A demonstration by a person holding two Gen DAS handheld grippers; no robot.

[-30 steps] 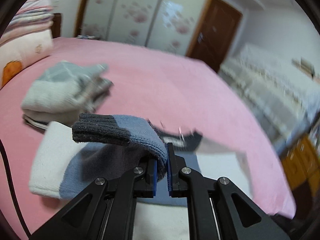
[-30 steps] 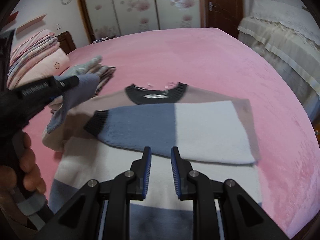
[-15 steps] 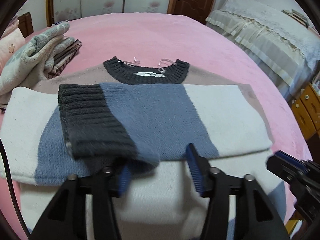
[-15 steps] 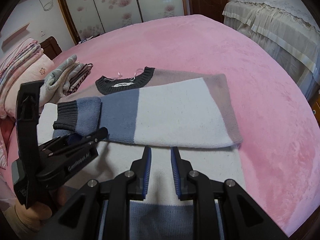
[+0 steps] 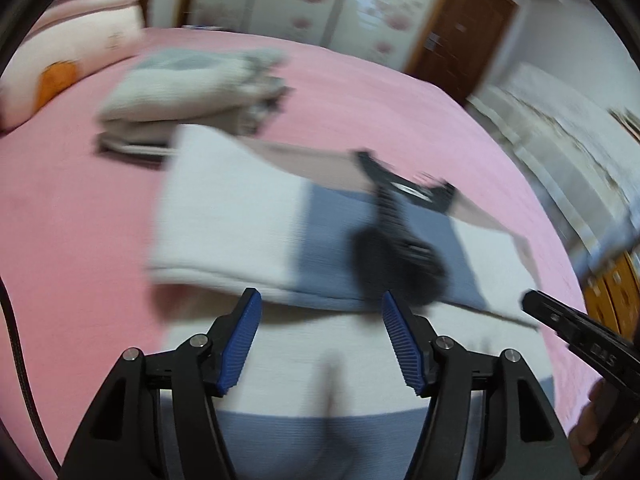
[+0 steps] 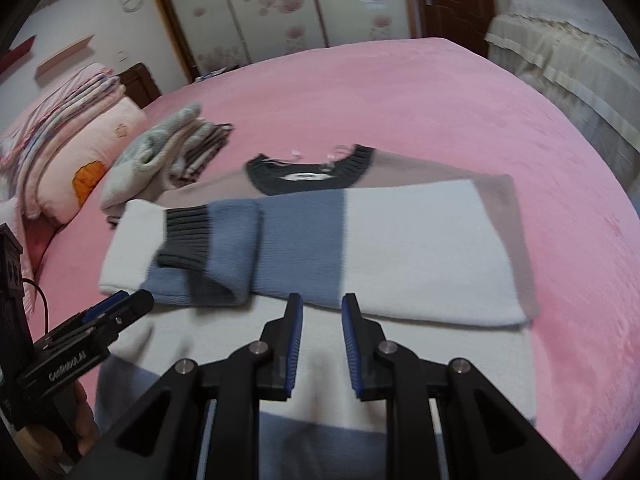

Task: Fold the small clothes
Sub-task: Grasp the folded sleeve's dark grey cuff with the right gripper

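Pink bed (image 6: 460,92) bears sweater (image 6: 400,240) just beyond both empty tongs.

Both views are fisheye pictures with dark rounded corners and straight lines bowed near the edges, lit evenly by soft indoor light with only faint shadows under the sweater (image 6: 404,248) on the pink bed (image 6: 440,96). The left wrist view is heavily smeared by motion blur, so the folded clothes (image 5: 192,88) and wardrobe doors (image 5: 320,4) lose their detail. The right wrist view is sharper, softening only slightly toward the edges.
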